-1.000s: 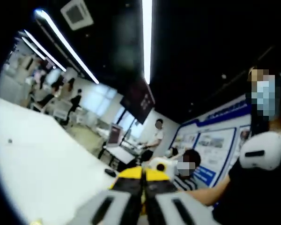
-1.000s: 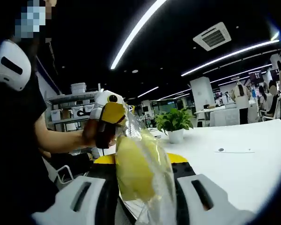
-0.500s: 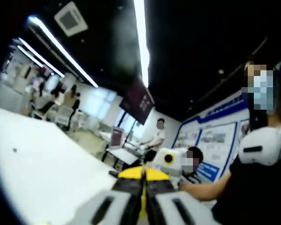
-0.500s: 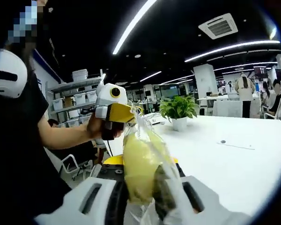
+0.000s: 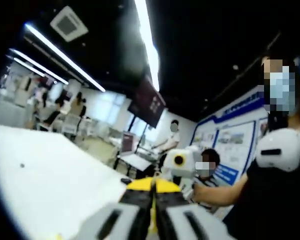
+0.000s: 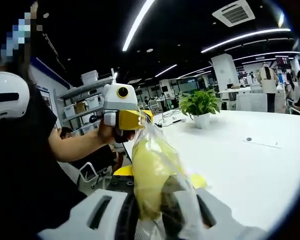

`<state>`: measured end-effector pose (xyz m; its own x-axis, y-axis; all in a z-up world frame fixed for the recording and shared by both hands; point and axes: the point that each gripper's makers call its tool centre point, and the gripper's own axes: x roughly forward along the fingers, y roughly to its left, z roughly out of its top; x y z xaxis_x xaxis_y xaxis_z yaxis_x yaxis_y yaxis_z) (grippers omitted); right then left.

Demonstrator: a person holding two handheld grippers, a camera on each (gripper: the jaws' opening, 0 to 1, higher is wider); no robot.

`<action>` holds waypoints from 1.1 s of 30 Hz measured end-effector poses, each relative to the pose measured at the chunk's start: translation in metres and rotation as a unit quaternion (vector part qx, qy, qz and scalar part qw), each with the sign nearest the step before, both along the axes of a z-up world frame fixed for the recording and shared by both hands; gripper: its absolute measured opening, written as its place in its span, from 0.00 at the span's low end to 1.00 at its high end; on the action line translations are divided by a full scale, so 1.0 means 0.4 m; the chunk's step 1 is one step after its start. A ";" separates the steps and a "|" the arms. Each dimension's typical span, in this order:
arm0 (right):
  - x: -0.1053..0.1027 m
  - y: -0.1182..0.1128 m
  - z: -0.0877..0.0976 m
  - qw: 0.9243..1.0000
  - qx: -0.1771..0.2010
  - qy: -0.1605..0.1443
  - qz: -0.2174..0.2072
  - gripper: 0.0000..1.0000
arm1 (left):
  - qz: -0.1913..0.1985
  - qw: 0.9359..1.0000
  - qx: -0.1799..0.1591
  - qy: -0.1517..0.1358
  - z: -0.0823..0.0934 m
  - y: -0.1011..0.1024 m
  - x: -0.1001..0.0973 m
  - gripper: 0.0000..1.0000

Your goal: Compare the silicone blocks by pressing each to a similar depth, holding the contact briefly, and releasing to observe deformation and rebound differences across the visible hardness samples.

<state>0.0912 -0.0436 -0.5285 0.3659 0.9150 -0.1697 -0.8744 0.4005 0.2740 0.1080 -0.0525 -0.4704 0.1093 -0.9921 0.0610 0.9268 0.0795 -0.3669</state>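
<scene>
Fingers of the right gripper point(image 6: 155, 220) are clamped on a clear plastic bag point(image 6: 157, 172) that holds a pale yellow silicone block point(image 6: 147, 175), which stands up between them in the right gripper view. In that view the left gripper point(image 6: 121, 112), white with a yellow front, is held in a person's hand point(image 6: 110, 134) just behind the top of the bag; whether it touches the bag cannot be told. In the left gripper view the left gripper's own fingers point(image 5: 172, 222) are pressed together with only a thin line between them, and a white and yellow device point(image 5: 180, 162) sits just beyond them beside a hand.

A broad white table point(image 6: 250, 170) runs away to the right, with a potted green plant point(image 6: 200, 106) in a white pot near its far end and a small dark dot on the surface. The room is a large open office with a black ceiling, long strip lights point(image 6: 137, 22) and a square ceiling vent point(image 6: 235, 12). Shelves with white bins point(image 6: 82, 102) stand at the left. Blue and white wall posters point(image 5: 230, 150) and a dark hanging screen point(image 5: 147, 102) carry writing too blurred to read.
</scene>
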 end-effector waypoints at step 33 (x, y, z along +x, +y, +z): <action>-0.037 0.009 -0.023 0.999 -0.020 0.027 0.014 0.08 | 0.020 0.999 0.021 -0.027 -0.024 0.014 -0.031 0.00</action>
